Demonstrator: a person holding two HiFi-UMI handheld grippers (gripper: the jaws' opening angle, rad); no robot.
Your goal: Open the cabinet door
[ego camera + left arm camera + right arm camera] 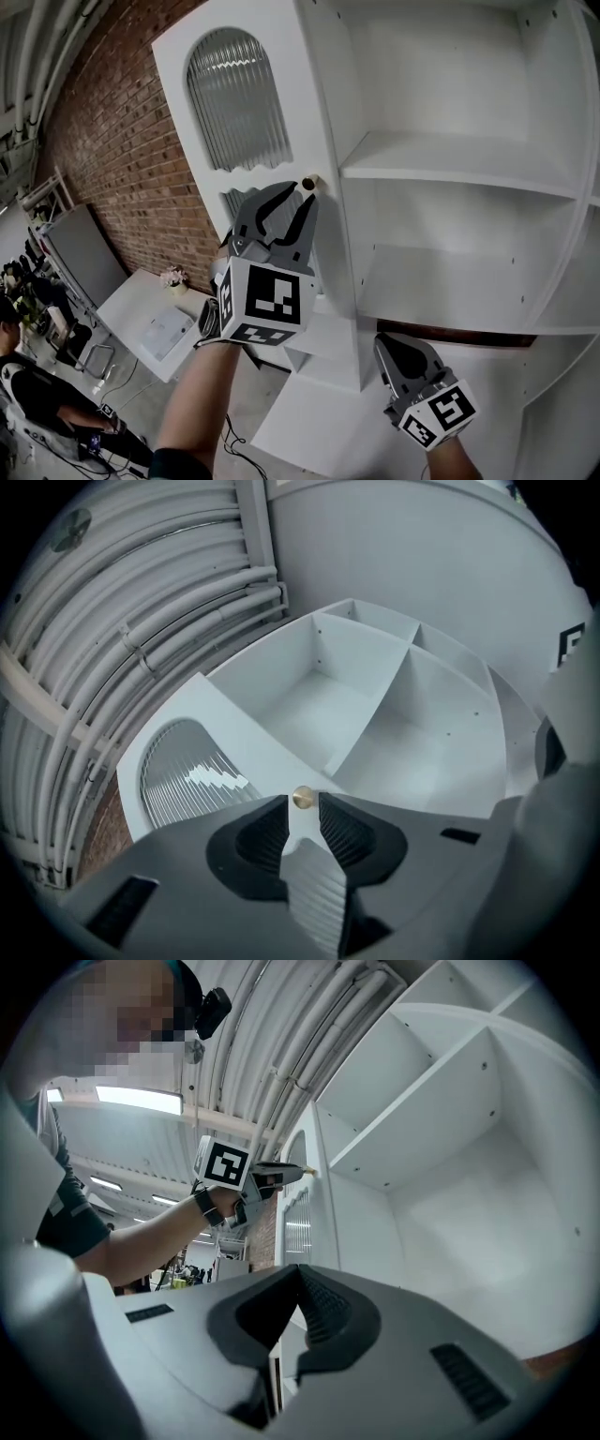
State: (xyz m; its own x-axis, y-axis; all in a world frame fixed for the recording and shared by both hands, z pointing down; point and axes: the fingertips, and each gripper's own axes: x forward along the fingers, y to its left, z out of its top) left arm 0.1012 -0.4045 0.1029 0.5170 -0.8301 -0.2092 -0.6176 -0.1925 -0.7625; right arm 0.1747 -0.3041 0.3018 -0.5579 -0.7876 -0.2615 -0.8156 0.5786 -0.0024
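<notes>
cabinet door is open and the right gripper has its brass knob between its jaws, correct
Wrong gripper. The cabinet door is open, but it is the left gripper that has the brass knob between its jaws, as the left gripper view shows. The right gripper has its jaws together on nothing.

A brick wall (122, 141) ran along the left. Below it stood a white table (127, 309) carrying a small pot of flowers (174, 277) and a flat white box (167, 330). A grey panel (80, 248) leaned near the wall. A person (37, 394) sat at the lower left. Pale pipes (141, 602) crossed the ceiling beside strip lights (141, 1099).
</notes>
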